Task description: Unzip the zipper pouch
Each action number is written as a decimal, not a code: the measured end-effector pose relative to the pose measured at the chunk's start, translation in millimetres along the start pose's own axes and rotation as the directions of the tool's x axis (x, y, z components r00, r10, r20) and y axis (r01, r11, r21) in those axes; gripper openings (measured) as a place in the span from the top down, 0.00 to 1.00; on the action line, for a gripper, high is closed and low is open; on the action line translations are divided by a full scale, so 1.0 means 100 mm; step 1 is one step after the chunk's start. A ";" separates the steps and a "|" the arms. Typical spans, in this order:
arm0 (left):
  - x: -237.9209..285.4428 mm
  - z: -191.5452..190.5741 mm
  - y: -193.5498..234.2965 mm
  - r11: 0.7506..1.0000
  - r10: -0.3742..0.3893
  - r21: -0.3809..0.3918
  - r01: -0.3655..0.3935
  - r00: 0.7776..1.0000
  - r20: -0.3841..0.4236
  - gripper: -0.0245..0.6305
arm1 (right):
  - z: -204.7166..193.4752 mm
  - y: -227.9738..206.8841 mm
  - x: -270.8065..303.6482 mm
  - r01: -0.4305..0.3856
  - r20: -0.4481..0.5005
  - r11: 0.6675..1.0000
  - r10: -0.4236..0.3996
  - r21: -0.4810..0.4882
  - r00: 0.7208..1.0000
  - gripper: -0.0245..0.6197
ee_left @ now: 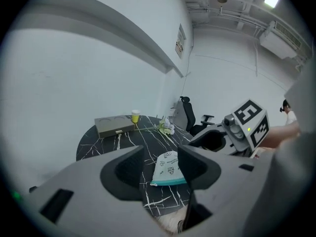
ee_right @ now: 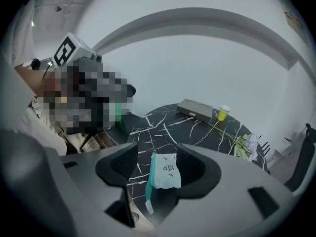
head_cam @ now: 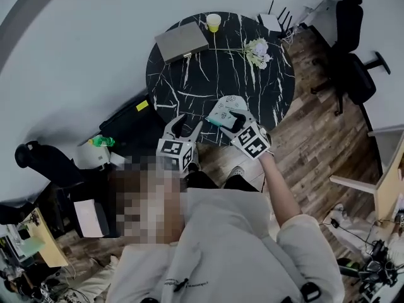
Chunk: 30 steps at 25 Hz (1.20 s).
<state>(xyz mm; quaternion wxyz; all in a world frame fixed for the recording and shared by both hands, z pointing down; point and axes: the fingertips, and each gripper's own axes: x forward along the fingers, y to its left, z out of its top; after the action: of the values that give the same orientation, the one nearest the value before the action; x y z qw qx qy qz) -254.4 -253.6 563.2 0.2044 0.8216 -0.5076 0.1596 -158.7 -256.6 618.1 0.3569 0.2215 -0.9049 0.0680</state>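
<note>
Hovered over the near edge of the table (head_cam: 189, 87) with left gripper (ee_left: 160, 151) and right gripper (ee_right: 157, 152) both spread wide, gripping nothing. Saw the zipper pouch (ee_right: 165, 171) (white, teal-edged) flat there; farther back, flowers (head_cam: 257, 51), grey box (head_cam: 182, 41), yellow cup (head_cam: 213, 22).

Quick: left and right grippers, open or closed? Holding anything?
Left gripper: open, holding nothing.
Right gripper: open, holding nothing; pouch untouched.
</note>
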 end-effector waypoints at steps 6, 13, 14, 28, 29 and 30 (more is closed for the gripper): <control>0.16 -0.07 0.07 0.997 -0.077 -0.012 0.077 0.997 -0.028 0.62 | -0.25 0.18 0.60 -0.070 -0.176 0.993 0.052 -0.095 0.983 0.58; 0.18 -0.17 0.32 0.994 -0.103 -0.028 0.102 0.993 -0.064 0.62 | -0.60 0.29 1.13 -0.142 -0.318 0.987 0.113 -0.070 0.941 0.63; 0.17 -0.20 0.36 0.995 -0.101 -0.030 0.099 0.993 -0.068 0.62 | -0.66 0.31 1.19 -0.147 -0.336 0.987 0.118 -0.062 0.934 0.63; 0.07 -0.50 0.60 0.992 -0.048 -0.119 0.036 0.994 -0.100 0.62 | -1.09 0.07 1.46 -0.124 -0.501 0.895 -0.122 -0.429 0.857 0.86; 0.06 -0.51 0.59 0.992 -0.044 -0.121 0.032 0.994 -0.101 0.62 | -1.08 0.06 1.46 -0.120 -0.497 0.898 -0.120 -0.424 0.860 0.88; 0.05 -0.51 0.57 0.992 -0.040 -0.122 0.028 0.994 -0.100 0.62 | -1.07 0.04 1.45 -0.118 -0.492 0.901 -0.114 -0.416 0.863 0.89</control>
<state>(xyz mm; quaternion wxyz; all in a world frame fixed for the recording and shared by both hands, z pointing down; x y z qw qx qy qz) -306.3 -255.3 620.1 0.2821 0.8071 -0.4911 0.1668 -188.7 -273.7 795.0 0.6211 0.1101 -0.7720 -0.0786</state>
